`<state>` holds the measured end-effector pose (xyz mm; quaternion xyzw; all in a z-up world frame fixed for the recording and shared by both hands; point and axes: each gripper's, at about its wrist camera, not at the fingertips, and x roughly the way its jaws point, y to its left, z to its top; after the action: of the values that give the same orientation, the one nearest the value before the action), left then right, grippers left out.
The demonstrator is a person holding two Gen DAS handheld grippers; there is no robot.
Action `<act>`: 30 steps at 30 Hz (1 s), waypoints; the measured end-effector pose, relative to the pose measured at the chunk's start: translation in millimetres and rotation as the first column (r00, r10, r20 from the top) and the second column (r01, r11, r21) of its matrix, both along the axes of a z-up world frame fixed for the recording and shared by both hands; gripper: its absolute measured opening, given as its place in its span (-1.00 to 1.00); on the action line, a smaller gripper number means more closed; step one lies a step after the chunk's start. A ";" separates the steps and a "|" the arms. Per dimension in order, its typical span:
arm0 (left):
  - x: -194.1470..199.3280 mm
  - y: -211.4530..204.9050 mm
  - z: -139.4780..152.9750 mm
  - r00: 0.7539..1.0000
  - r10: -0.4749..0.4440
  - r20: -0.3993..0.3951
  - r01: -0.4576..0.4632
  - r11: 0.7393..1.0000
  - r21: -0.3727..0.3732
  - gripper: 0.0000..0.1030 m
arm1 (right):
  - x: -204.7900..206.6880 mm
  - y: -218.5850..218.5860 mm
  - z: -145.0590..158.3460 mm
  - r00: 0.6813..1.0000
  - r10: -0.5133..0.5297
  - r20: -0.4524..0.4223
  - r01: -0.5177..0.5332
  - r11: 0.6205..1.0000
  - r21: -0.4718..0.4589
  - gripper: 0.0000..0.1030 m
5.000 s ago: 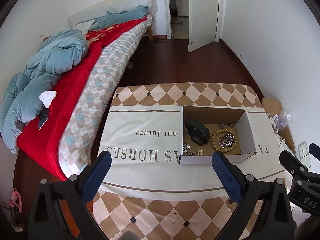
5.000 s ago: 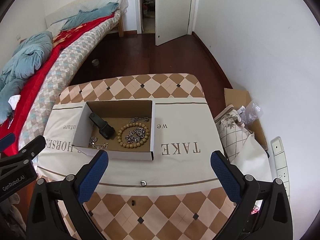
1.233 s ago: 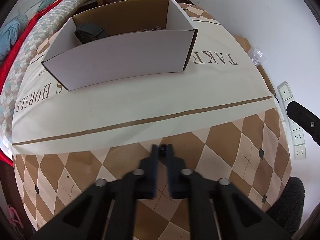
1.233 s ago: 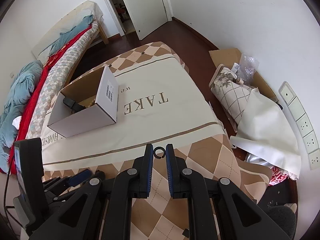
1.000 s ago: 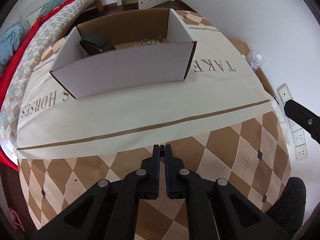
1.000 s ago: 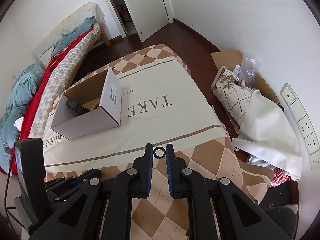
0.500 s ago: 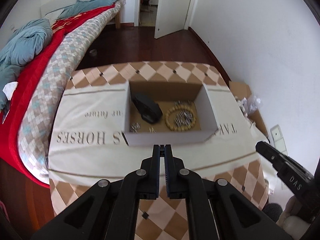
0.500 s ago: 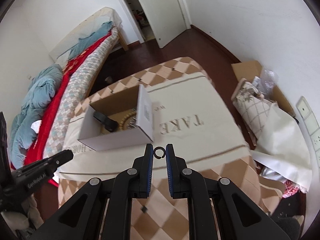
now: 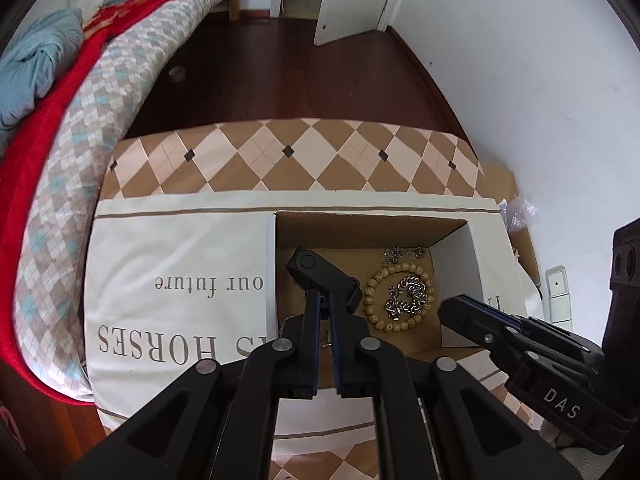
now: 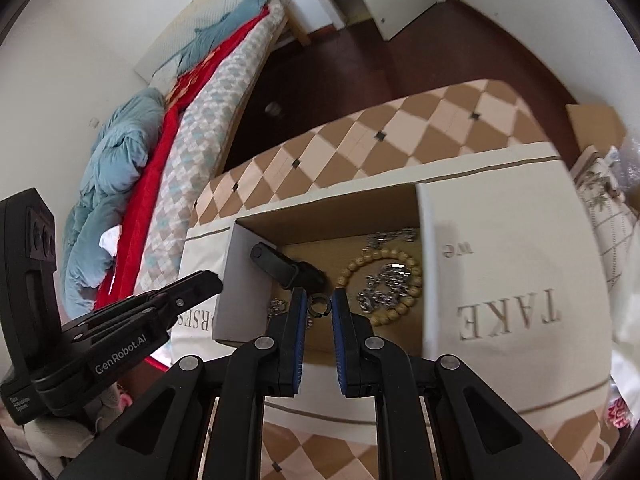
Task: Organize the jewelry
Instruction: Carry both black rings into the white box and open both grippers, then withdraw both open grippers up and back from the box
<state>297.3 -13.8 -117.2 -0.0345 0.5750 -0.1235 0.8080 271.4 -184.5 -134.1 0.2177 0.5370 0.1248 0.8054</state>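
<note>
An open cardboard box (image 9: 460, 264) (image 10: 424, 216) stands on the table. It holds a black watch (image 9: 320, 276) (image 10: 280, 266), a wooden bead bracelet (image 9: 374, 288) (image 10: 360, 262) and silver chains (image 9: 406, 300) (image 10: 386, 284). My right gripper (image 10: 319, 306) is shut on a small dark ring (image 10: 319, 305) and holds it above the box's front part. My left gripper (image 9: 325, 306) is shut on something tiny that I cannot make out, above the box's front left. The right gripper also shows in the left wrist view (image 9: 472, 312), at the box's right front corner.
The table carries a cream cloth with lettering (image 9: 180, 280) over a brown checked cover (image 9: 288, 160). A bed (image 9: 80, 92) stands to the left. A white wall (image 9: 540, 80), a floor socket (image 9: 558, 284) and bags (image 10: 608, 208) are on the right.
Both grippers rose from the table's front edge and moved forward over the box. The right one carries the ring with it. Both stayed shut.
</note>
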 end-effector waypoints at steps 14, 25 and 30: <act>2.0 19.4 22.7 0.991 0.094 0.097 -0.102 0.992 0.074 0.39 | 9.4 -8.3 13.1 0.999 -0.054 0.006 0.054 0.997 -0.059 -0.25; -35.9 23.6 14.7 0.979 0.103 0.174 -0.144 0.959 0.245 0.99 | -26.1 -6.9 14.9 0.995 -0.087 0.041 0.096 0.880 -0.466 1.00; -46.7 21.0 3.8 0.984 0.094 0.154 -0.133 0.956 0.262 0.99 | -35.3 -1.7 12.1 0.994 -0.095 0.055 0.110 0.847 -0.520 1.00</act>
<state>250.5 7.2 -113.4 0.0521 0.5257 0.0010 0.8491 236.1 -186.2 -122.0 0.0175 0.5275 -0.0659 0.8468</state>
